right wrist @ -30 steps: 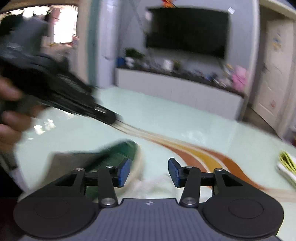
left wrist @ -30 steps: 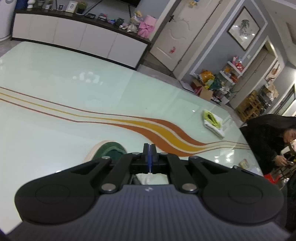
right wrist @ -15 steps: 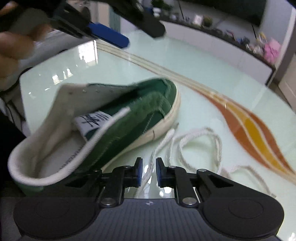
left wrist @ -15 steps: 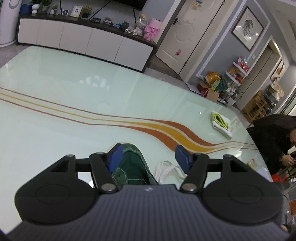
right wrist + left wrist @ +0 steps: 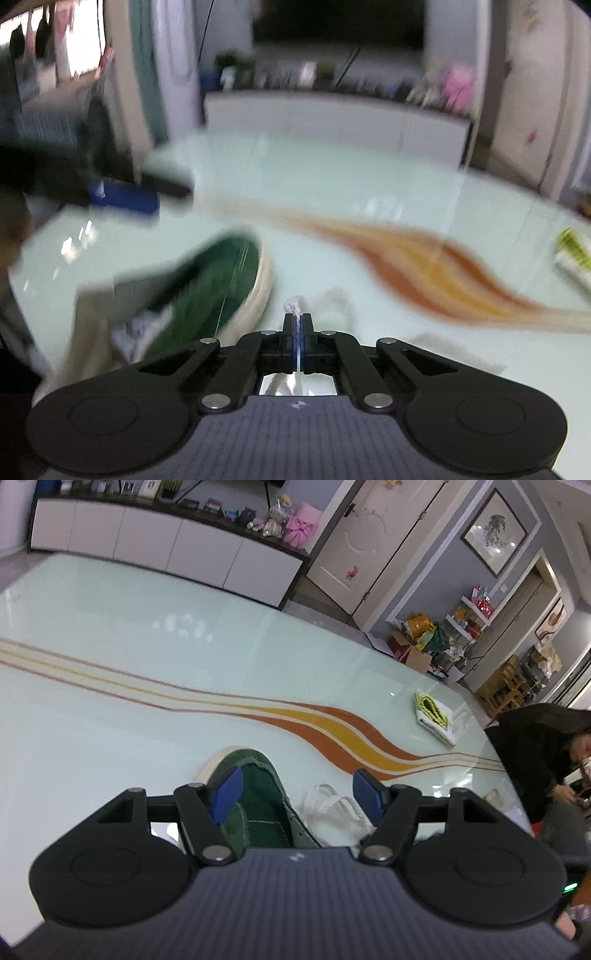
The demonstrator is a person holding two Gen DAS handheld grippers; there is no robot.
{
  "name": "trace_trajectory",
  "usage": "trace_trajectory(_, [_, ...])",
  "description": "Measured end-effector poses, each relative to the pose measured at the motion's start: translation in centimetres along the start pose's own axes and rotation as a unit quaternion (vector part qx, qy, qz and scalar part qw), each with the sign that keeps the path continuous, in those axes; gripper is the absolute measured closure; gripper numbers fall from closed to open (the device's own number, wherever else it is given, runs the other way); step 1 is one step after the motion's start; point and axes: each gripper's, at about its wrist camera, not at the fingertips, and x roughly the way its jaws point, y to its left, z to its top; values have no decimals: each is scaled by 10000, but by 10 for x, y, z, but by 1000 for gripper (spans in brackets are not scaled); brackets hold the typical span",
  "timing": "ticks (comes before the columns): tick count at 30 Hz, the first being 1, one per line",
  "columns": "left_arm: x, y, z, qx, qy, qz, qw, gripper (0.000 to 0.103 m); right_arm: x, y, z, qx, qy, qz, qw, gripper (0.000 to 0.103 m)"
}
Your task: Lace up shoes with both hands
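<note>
- Green canvas shoe [image 5: 258, 794] sits near on the glass table [image 5: 110, 646] in the left wrist view, the left gripper [image 5: 297, 794] spread wide over it, white lace [image 5: 332, 808] piled just right.
- Blurry right wrist view: right gripper [image 5: 296, 328] clenched on the lace [image 5: 294, 306], shoe [image 5: 207, 288] to its left, left gripper [image 5: 125, 197] hovering far left.

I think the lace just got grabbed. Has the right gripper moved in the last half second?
Yes. The right gripper, shut on the white lace, has tilted up: the cabinet now fills its view.
</note>
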Motion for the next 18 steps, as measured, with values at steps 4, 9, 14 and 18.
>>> trace_trajectory(4, [4, 3, 2, -269, 183, -403, 9987, 30, -26, -3, 5, -97, -530, 73, 9985, 103])
trace_trajectory(9, [18, 0, -3, -519, 544, -918, 9929, 23, -34, 11, 2, -470, -726, 458, 9952, 103])
trace_trajectory(14, [35, 2, -13, -894, 859, -1289, 9839, 26, -44, 27, 0, -935, -833, 697, 9897, 102])
trace_trajectory(18, [38, 7, -14, -1052, 861, -1269, 9825, 26, -48, 25, 0, -961, -801, 500, 9909, 102])
